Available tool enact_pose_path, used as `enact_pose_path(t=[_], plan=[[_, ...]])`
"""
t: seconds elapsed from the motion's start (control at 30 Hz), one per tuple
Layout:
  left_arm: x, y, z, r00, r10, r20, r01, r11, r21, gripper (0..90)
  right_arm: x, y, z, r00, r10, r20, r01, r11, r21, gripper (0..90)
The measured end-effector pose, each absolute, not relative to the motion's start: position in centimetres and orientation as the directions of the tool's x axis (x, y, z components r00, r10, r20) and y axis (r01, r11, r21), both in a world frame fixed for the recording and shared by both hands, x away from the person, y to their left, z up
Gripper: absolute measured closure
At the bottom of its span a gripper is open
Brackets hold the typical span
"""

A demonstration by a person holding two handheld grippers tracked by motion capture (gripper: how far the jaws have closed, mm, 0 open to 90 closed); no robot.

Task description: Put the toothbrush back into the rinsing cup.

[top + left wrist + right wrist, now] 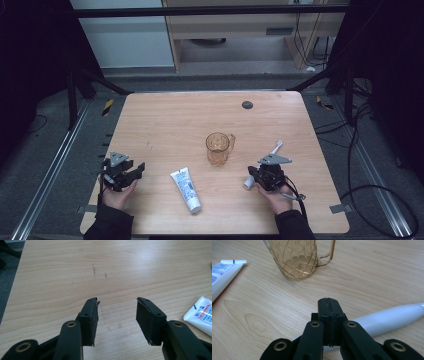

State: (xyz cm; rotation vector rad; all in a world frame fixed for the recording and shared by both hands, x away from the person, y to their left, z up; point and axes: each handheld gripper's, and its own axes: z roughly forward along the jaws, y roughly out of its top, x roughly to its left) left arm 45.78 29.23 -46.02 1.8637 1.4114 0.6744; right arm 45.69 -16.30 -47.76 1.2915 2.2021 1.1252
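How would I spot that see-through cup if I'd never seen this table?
Start at the wooden table and look slightly right of its middle. The amber cup stands upright there, between the white tube and the white toothbrush. It alone is transparent, with a handle and diamond pattern.

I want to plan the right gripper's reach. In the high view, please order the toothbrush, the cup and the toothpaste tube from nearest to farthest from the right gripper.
1. Toothbrush: directly under the right gripper, lying across the table.
2. Cup: ahead and to its left.
3. Toothpaste tube: farthest, to its left, near the table's front.
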Motion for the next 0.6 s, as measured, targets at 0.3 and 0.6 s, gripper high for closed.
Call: enact_pose_path(t=[0.3,0.6], plan=[[45.84,29.08,-46.08,0.281,0.960,0.000,0.605,-0.177,0.777,51.5,45.76,-15.84,-48.22,-0.539,0.838,0.083,0.579,0.296,0.760,90.0],[45.86,29.08,-46.10,0.286,0.958,0.000,0.607,-0.181,0.774,51.5,45.73,-15.83,-48.54,-0.543,0.835,0.087,0.595,0.309,0.742,90.0]])
